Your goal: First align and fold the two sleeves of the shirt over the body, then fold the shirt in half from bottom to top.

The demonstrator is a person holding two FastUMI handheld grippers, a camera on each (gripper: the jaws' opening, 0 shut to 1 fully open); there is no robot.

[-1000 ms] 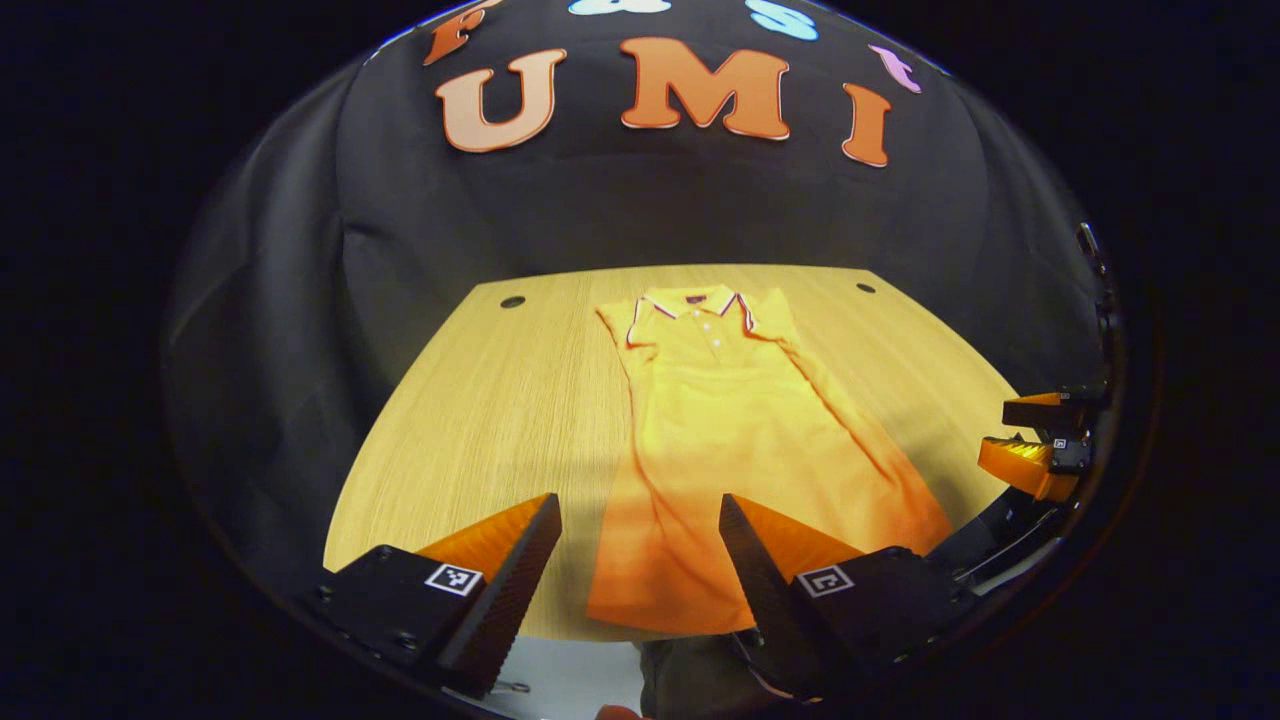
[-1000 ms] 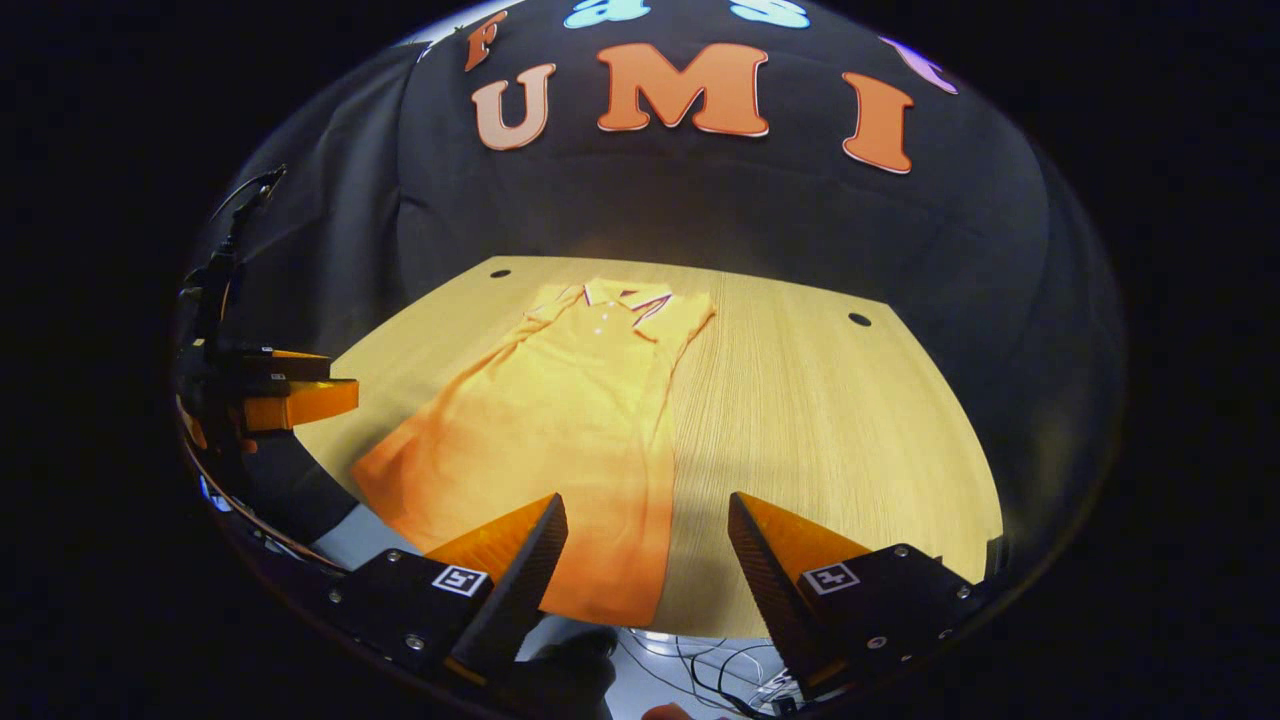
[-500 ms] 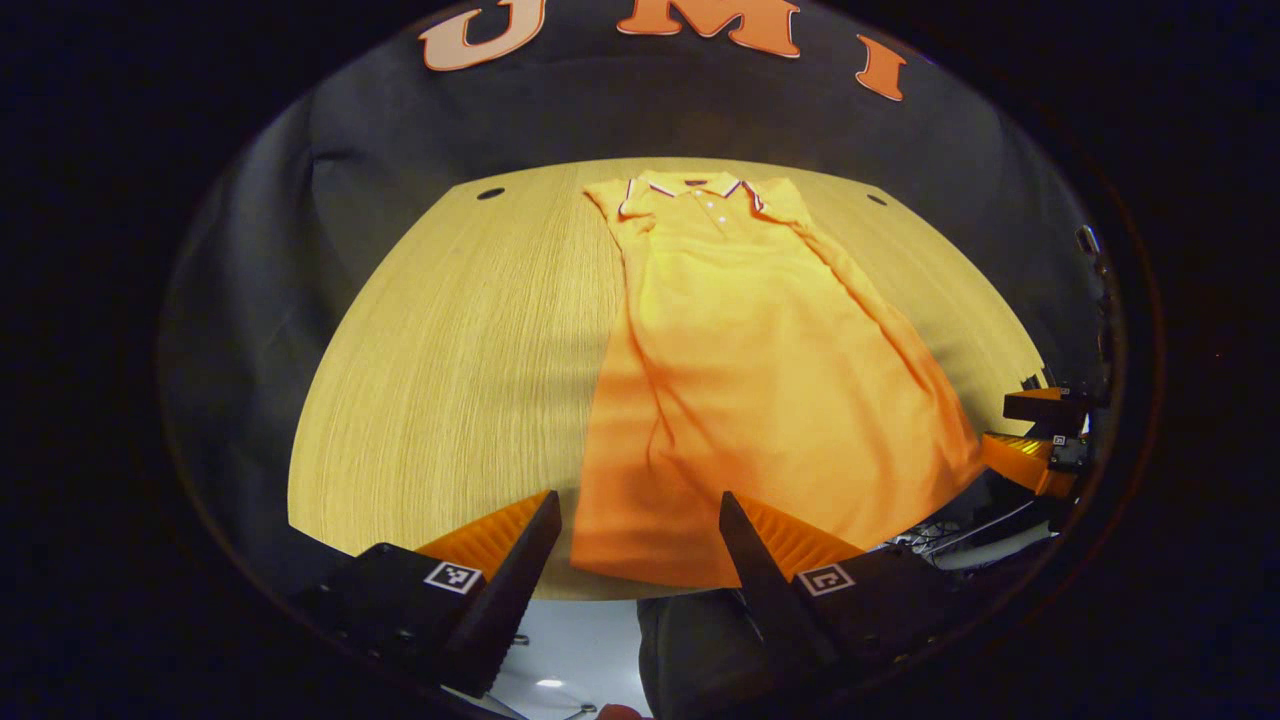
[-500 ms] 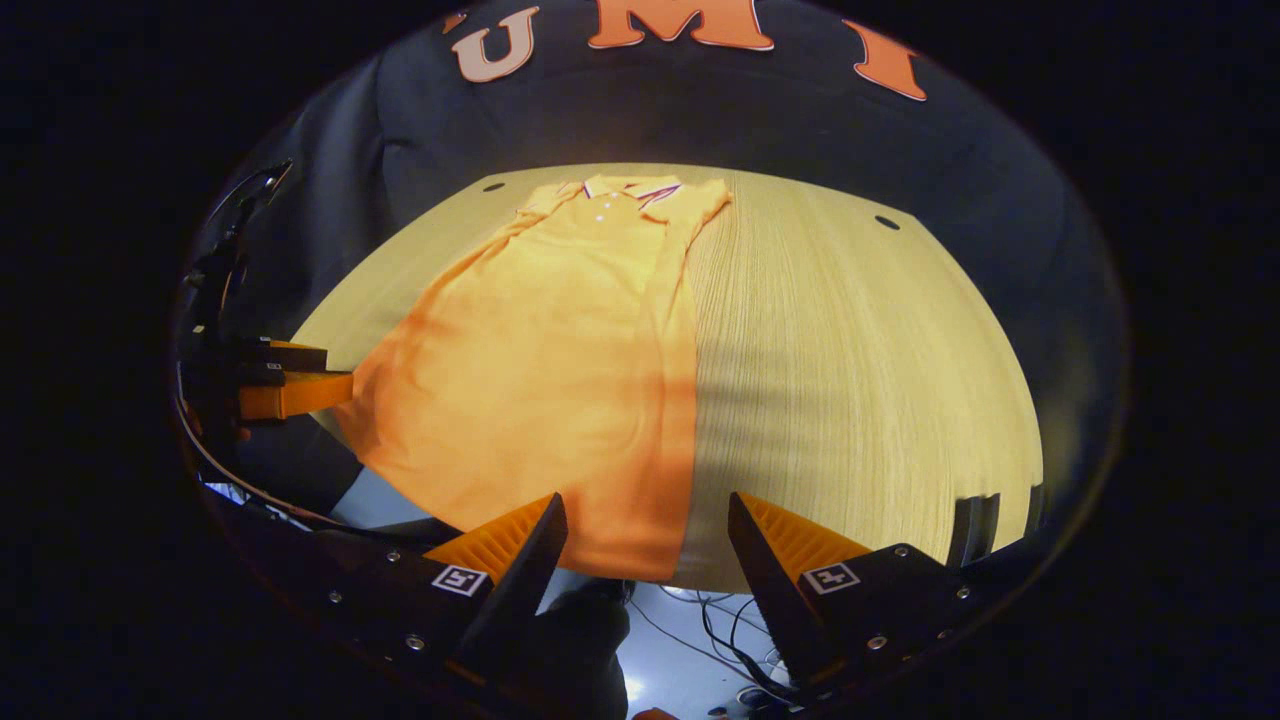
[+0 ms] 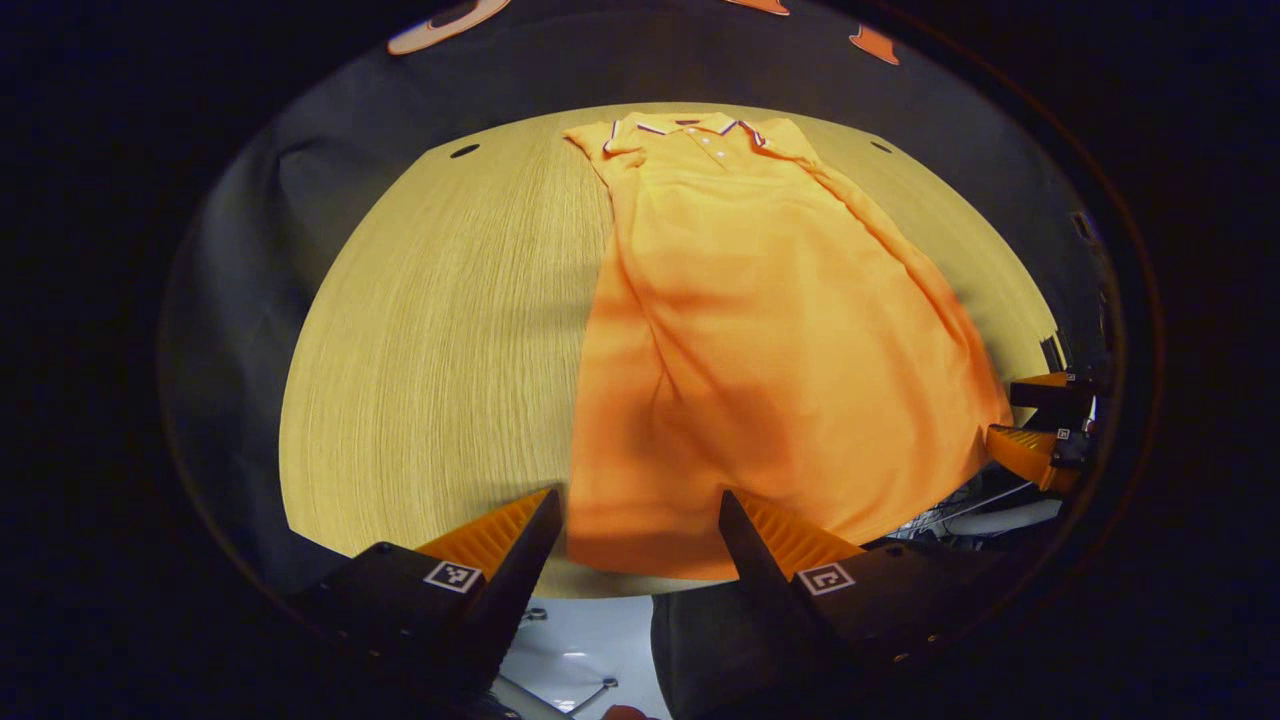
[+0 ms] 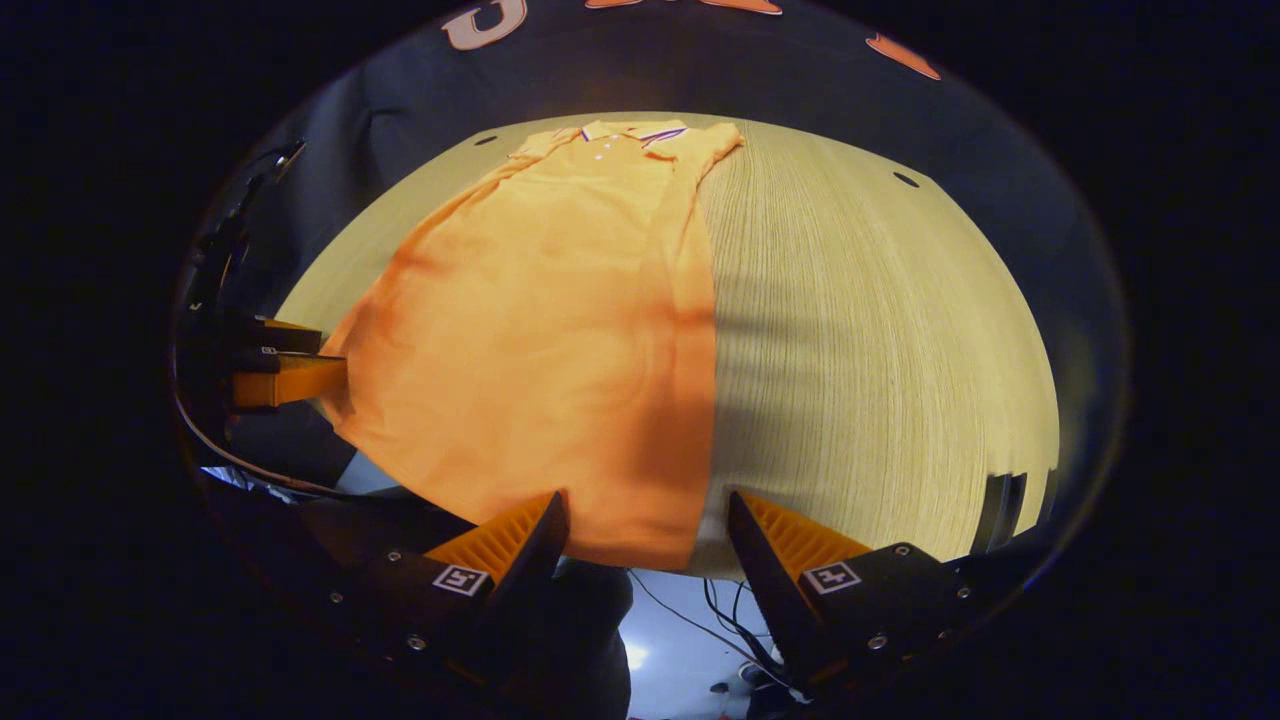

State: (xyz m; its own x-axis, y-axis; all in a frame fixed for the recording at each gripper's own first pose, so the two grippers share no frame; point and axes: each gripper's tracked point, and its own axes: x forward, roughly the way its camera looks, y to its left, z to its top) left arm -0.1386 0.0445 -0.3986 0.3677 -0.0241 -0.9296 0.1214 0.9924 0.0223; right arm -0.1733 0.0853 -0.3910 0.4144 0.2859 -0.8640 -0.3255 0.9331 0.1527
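Shirt (image 5: 760, 340): hem's right corner hidden behind the right gripper (image 5: 1040, 425) in the left gripper view; collar trim and placket buttons too small to make out. Left gripper (image 6: 275, 365): cut off at the right gripper view's edge, finger spacing unreadable there. Table (image 6: 880, 350): near edge partly hidden.

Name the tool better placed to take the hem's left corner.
Left. The left tool is open, and that corner of the shirt shows between its fingers; the right tool frames the opposite corner.

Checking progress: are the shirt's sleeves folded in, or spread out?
Folded in. The shirt lies flat as a long narrow shape on the table, collar at the far end, no sleeve sticking out sideways.
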